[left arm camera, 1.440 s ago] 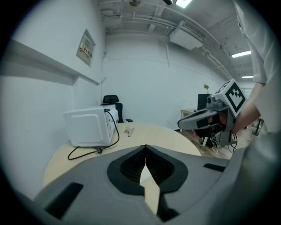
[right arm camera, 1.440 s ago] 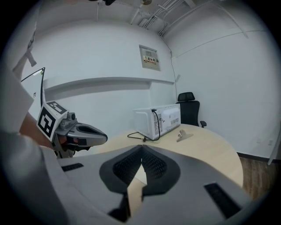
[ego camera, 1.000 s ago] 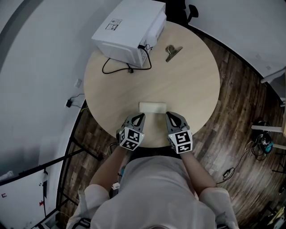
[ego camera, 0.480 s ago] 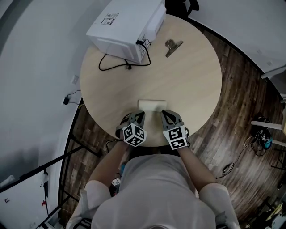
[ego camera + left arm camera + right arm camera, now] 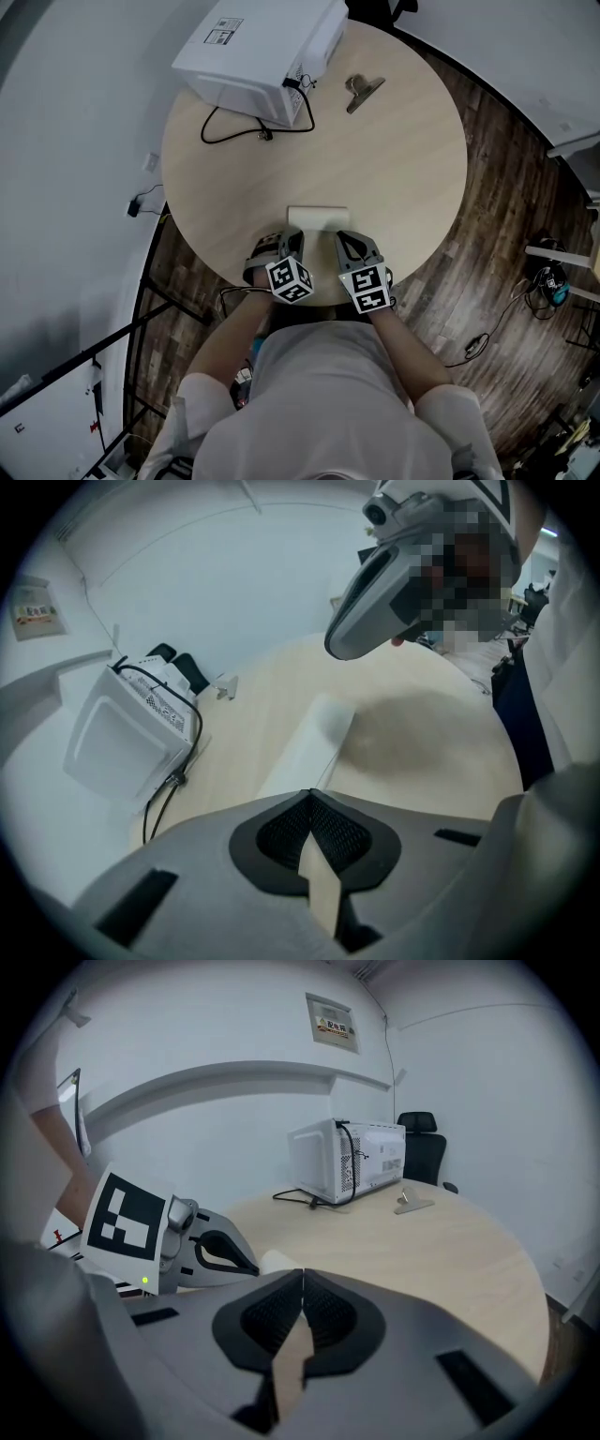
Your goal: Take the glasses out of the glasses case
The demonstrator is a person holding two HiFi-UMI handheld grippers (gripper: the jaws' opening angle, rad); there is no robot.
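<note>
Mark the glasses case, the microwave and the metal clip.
glasses case (image 5: 317, 217), head view, middle of its top
microwave (image 5: 258, 42), head view, its top panel
metal clip (image 5: 364, 92), head view, its body

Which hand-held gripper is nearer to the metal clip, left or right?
Right. The right hand-held gripper is almost straight in line with the metal clip, across the table; the left hand-held gripper is beside it, further off to the side.
</note>
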